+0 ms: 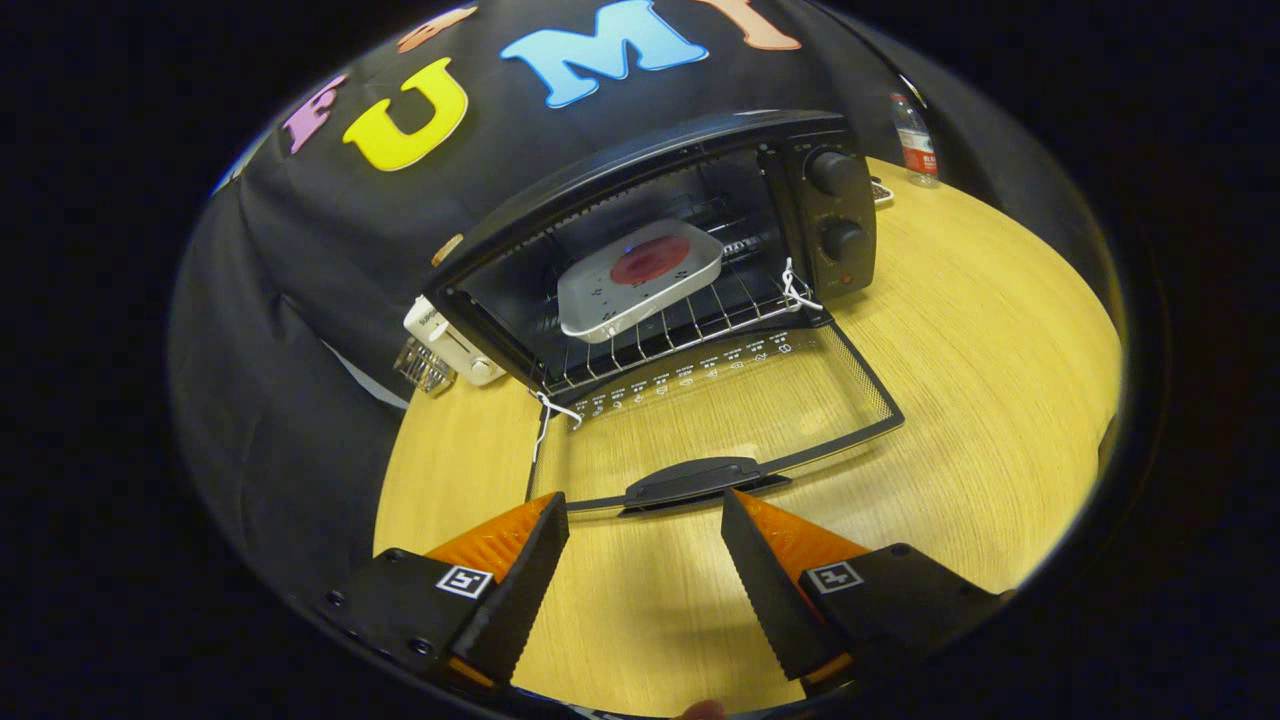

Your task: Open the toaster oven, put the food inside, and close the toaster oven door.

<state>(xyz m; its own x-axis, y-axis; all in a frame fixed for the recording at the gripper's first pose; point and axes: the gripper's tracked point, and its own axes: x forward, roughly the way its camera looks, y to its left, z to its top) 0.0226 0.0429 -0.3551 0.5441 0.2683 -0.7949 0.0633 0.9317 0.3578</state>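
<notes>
Behind the toaster oven (660,250), a white appliance (445,340) is mostly hidden by the oven's body, and the printed marks along the glass door (720,410) are too small to make out. Beyond the oven's knobs (835,205) a bottle (914,140) stands on the wooden table (1000,400). Inside the black oven, a white tray with red food (640,275) sits on the wire rack (660,335). The door lies folded down flat, its handle (700,482) just ahead of the gripper (645,515), whose jaws stand wide apart, holding nothing.
</notes>
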